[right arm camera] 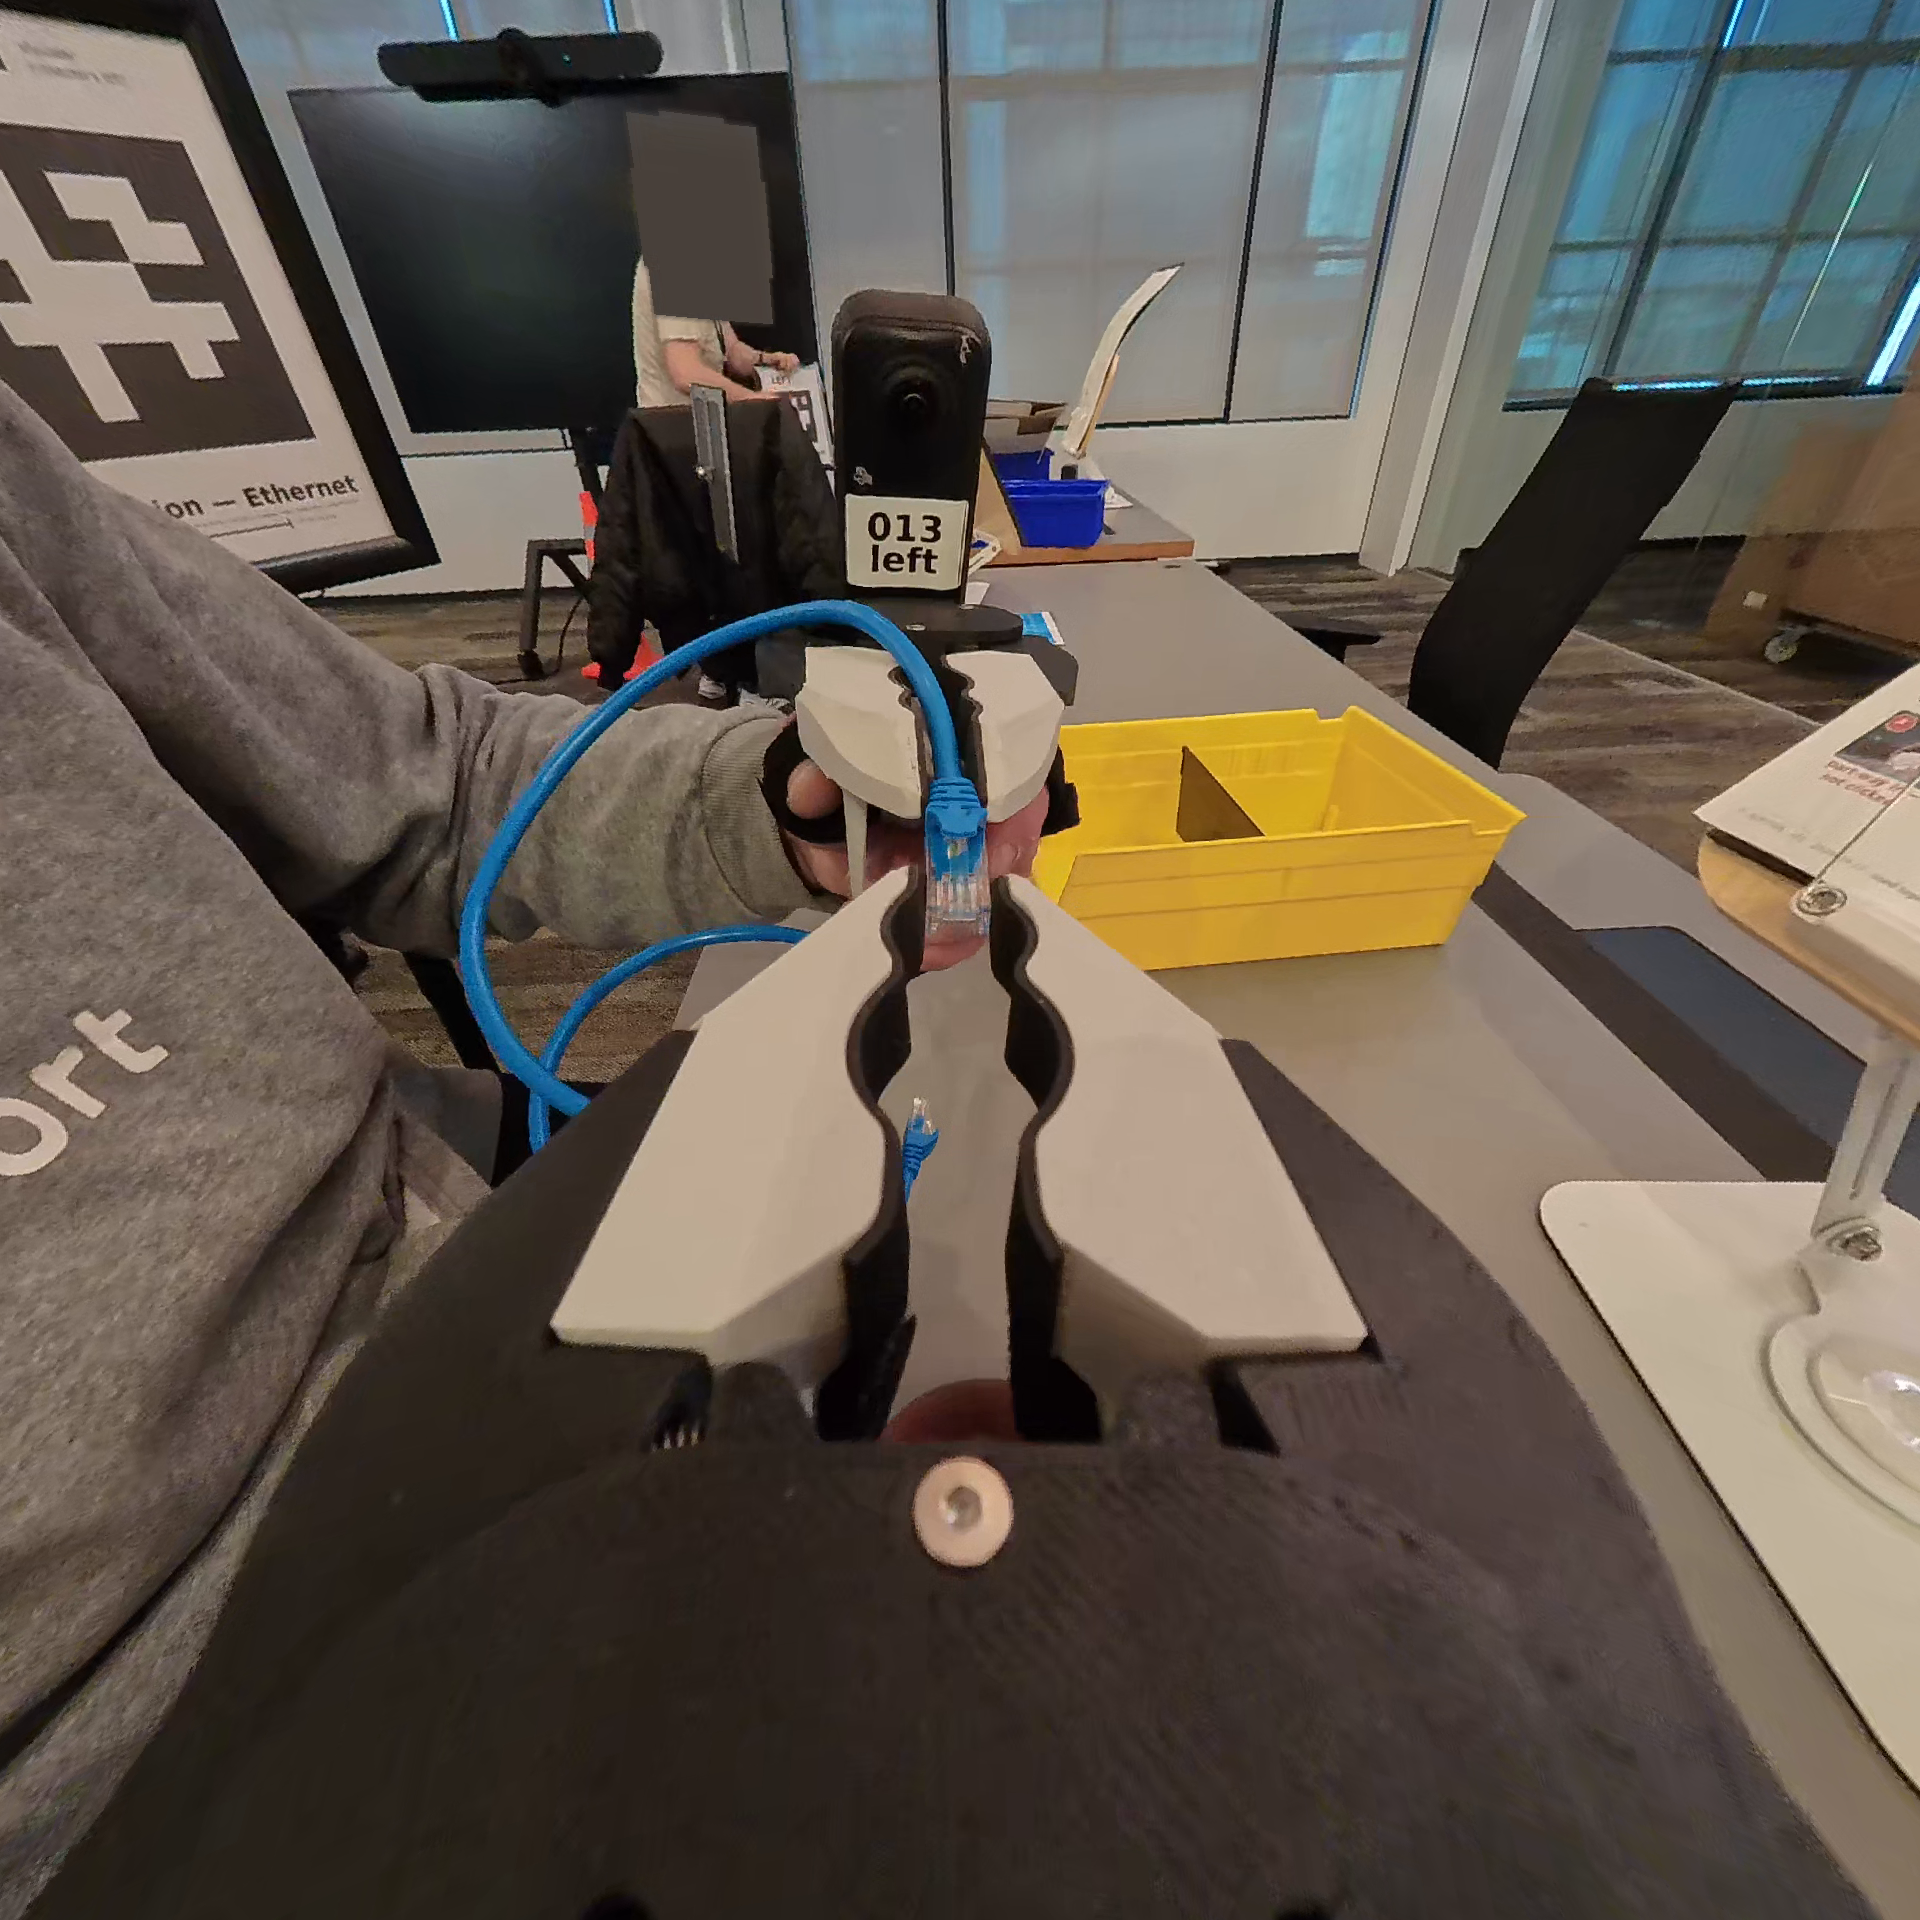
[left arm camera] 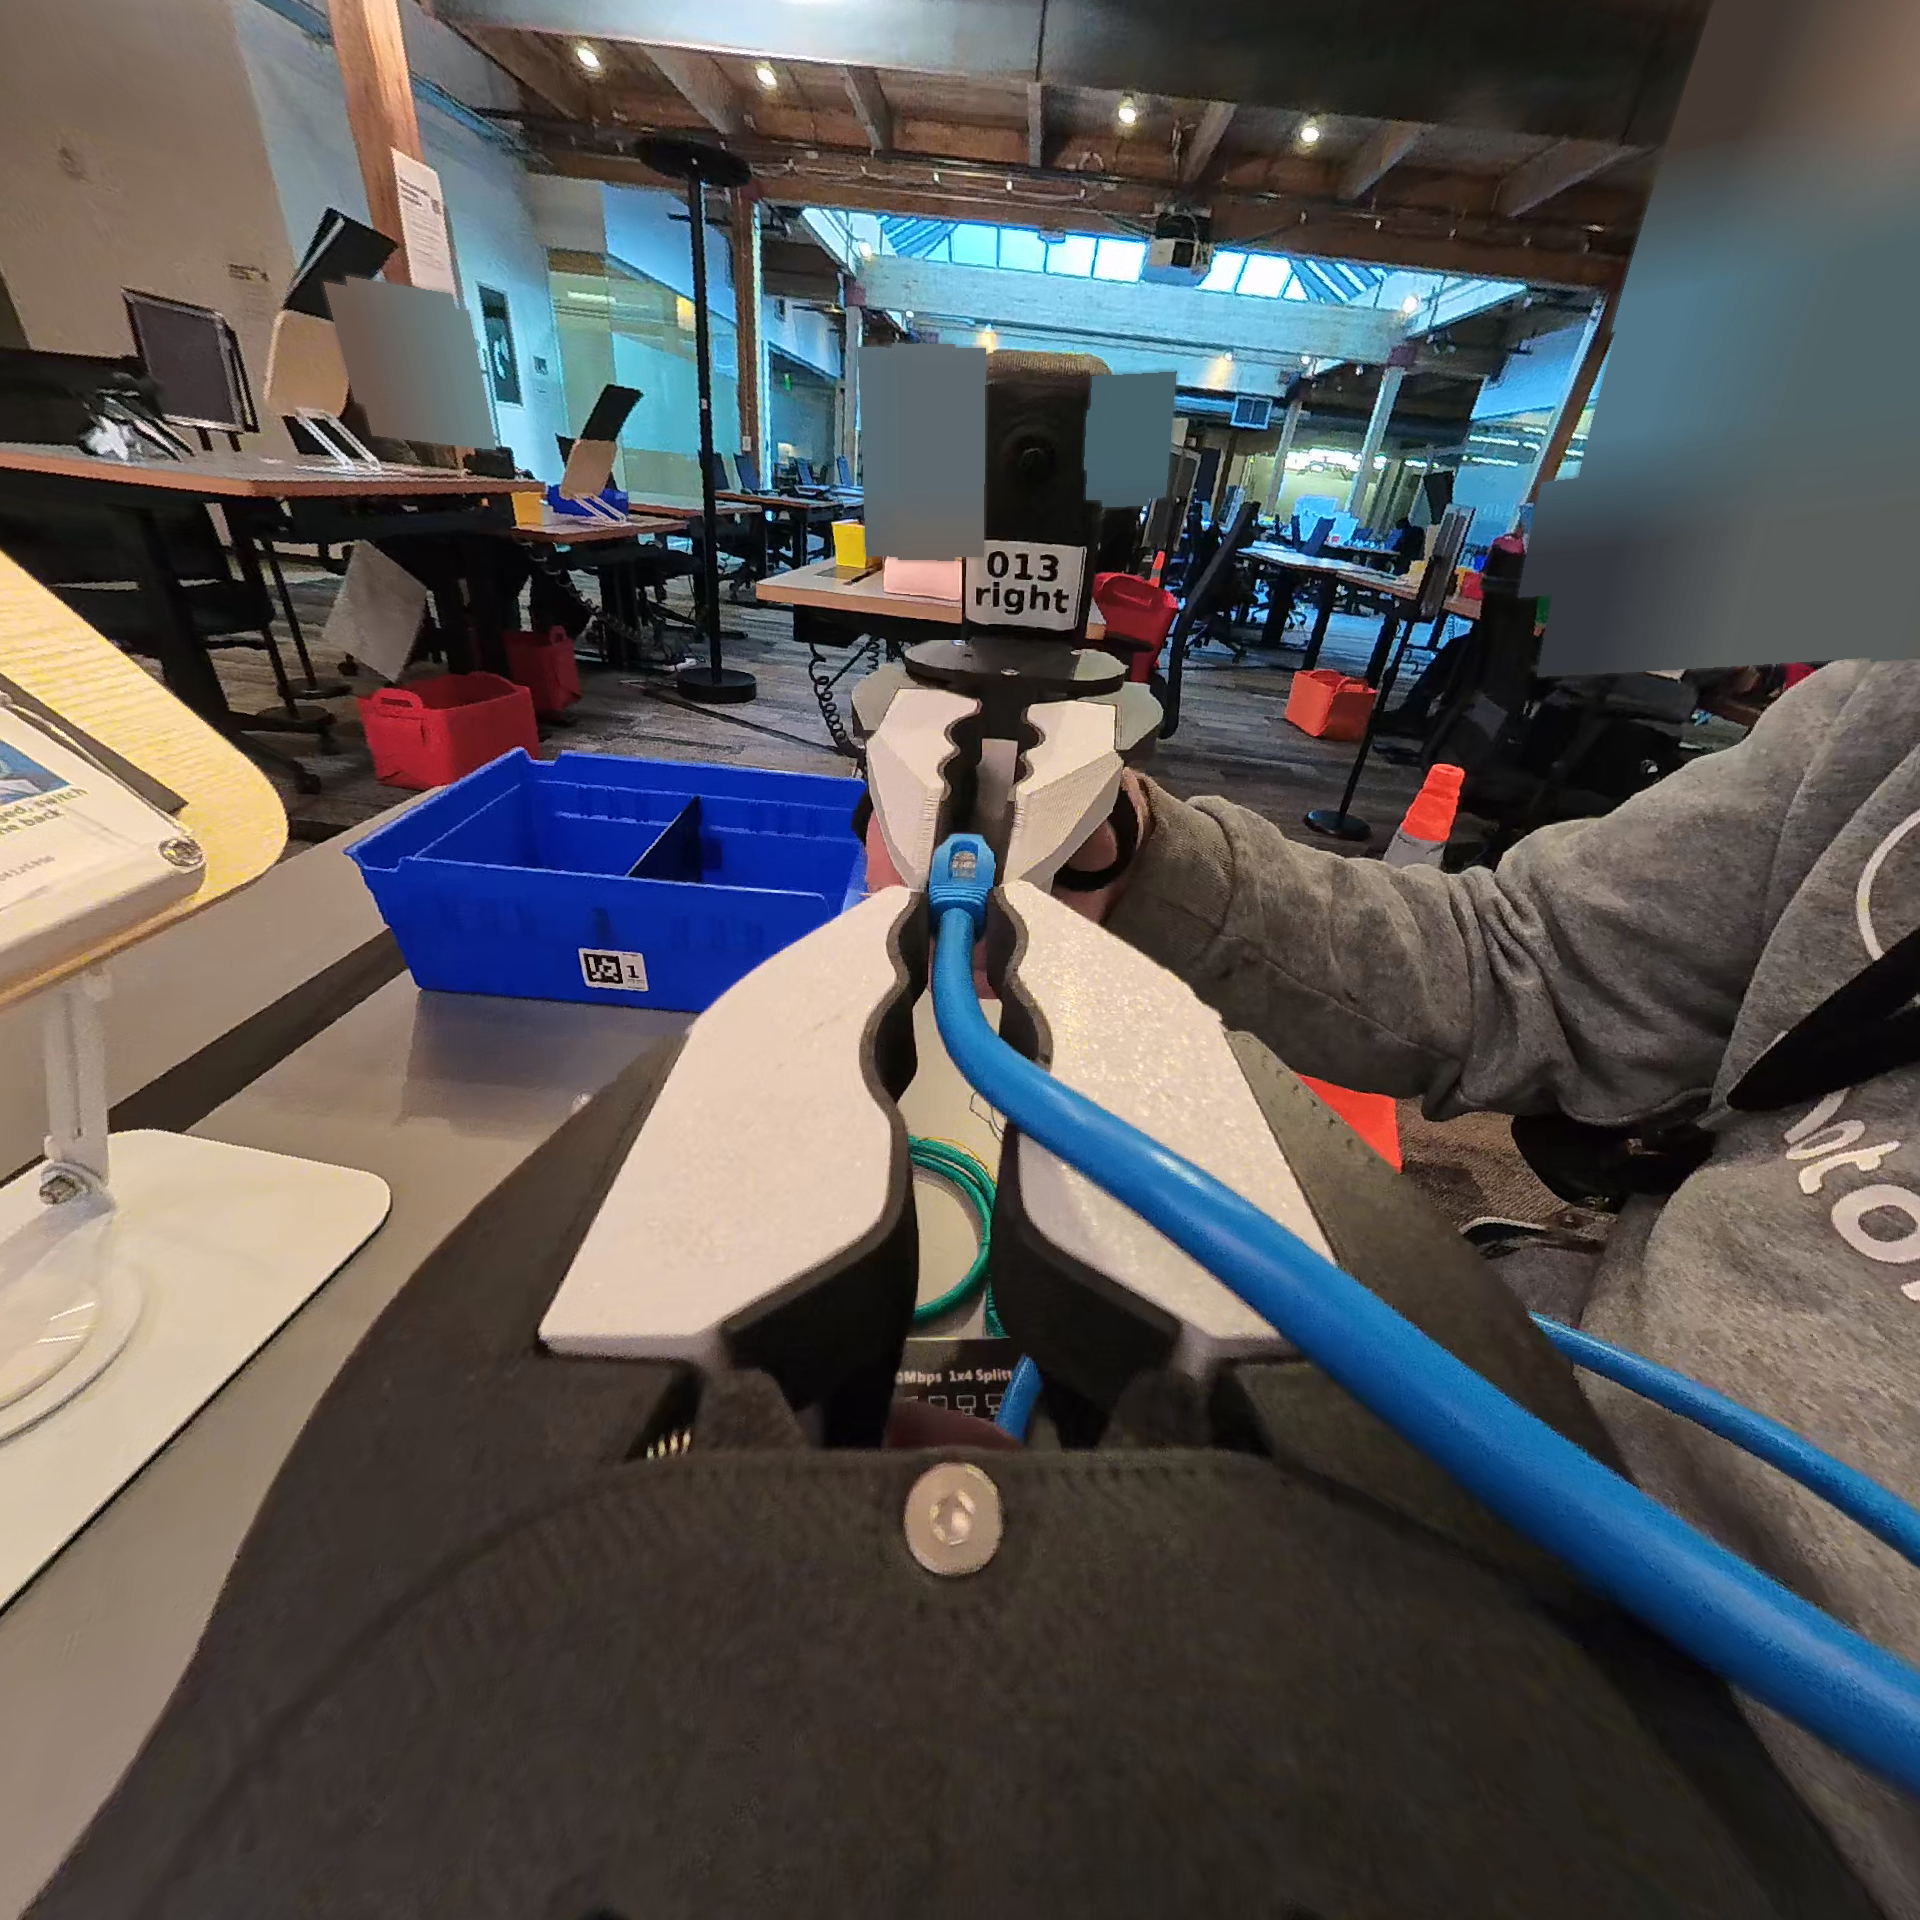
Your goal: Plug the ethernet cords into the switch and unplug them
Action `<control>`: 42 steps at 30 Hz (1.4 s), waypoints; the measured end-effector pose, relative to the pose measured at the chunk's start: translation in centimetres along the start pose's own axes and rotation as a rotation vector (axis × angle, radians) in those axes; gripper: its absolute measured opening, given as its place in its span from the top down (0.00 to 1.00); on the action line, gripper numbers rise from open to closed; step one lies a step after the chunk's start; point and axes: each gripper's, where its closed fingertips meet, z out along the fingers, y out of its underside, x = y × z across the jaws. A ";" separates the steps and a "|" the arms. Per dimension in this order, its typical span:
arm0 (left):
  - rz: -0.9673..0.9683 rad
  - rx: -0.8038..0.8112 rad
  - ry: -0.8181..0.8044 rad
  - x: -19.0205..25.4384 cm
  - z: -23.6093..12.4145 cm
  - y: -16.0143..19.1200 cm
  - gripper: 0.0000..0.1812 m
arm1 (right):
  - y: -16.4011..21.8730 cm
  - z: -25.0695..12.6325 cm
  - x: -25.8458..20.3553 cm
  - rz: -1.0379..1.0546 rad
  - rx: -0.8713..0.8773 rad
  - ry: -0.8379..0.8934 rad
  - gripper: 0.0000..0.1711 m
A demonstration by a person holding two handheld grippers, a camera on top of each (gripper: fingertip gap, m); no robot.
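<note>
My left gripper is shut on a blue ethernet cord just behind its plug and holds it above the table. My right gripper faces it tip to tip. Its jaws are closed on the clear end of that plug. The left gripper also shows in the right wrist view, with the cord looping out to the left. Through the left fingers I see a black switch and a coiled green cord on the table. Another blue plug lies below the right fingers.
A blue divided bin stands on the grey table behind the grippers on one side. A yellow divided bin stands on the other side. A white stand with a placard is at the table edge. The person's grey sleeve is close.
</note>
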 end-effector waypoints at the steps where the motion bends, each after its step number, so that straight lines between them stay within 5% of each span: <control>1: -0.001 0.003 0.000 0.1 0.0 -0.1 0.94 | -0.1 0.0 0.0 -0.007 0.003 -0.001 0.95; 5: 0.013 -0.039 0.015 0.6 0.7 0.3 0.88 | 0.0 0.2 -0.3 -0.033 -0.023 -0.001 0.95; 18: 0.080 -0.068 -0.016 0.5 1.3 0.7 0.93 | 0.4 0.2 -0.5 -0.023 -0.101 -0.021 0.95; 23: 0.066 -0.042 -0.066 -0.2 0.0 0.5 0.93 | 0.6 -1.1 -0.2 -0.027 -0.087 0.026 0.80; 33: 0.042 -0.084 -0.144 -1.0 -3.7 2.4 0.93 | 10.9 -4.1 -1.8 -0.199 -0.538 0.136 0.65; 42: 0.027 -0.113 -0.181 -1.2 -4.5 4.6 0.93 | 19.8 -2.4 -1.9 -0.341 -0.912 0.141 0.43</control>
